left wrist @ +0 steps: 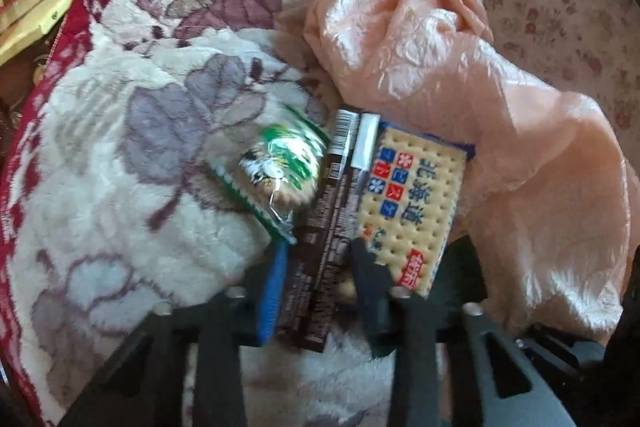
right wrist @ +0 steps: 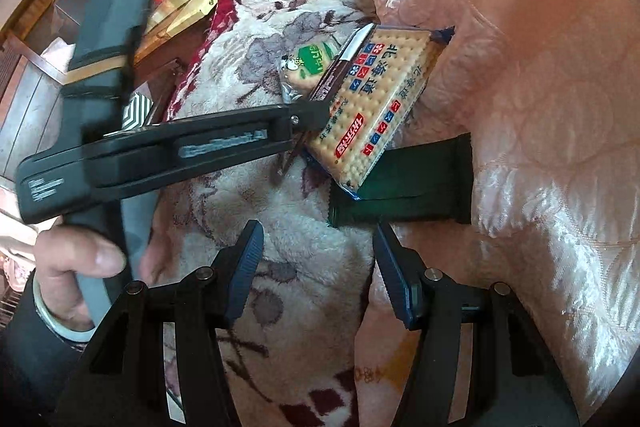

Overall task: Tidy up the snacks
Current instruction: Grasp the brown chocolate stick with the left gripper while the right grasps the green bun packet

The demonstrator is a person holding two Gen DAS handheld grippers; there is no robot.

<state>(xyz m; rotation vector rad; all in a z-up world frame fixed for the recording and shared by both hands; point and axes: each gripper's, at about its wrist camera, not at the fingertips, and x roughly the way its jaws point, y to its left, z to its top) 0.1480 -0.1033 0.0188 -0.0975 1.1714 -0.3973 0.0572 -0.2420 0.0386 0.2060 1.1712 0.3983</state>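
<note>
A dark brown snack packet (left wrist: 324, 211) lies on the floral fleece blanket (left wrist: 120, 155), and my left gripper (left wrist: 320, 247) is shut on it, a pad on each long side. A cracker pack (left wrist: 408, 203) with blue and red squares lies against the packet's right side. A small green biscuit bag (left wrist: 280, 167) lies on its left. In the right wrist view the left gripper (right wrist: 310, 113) reaches in from the left onto the brown packet (right wrist: 328, 79) beside the cracker pack (right wrist: 372, 99). A dark green packet (right wrist: 412, 179) lies under the crackers' near end. My right gripper (right wrist: 320, 267) hovers open just short of it.
A pink shiny bag or cloth (left wrist: 440, 47) is bunched to the right of the snacks, and pink quilted fabric (right wrist: 540, 107) fills the right side. The blanket's red border (left wrist: 60, 39) drops off on the left toward a yellow table (left wrist: 32, 15). A person's hand (right wrist: 80, 259) holds the left gripper's handle.
</note>
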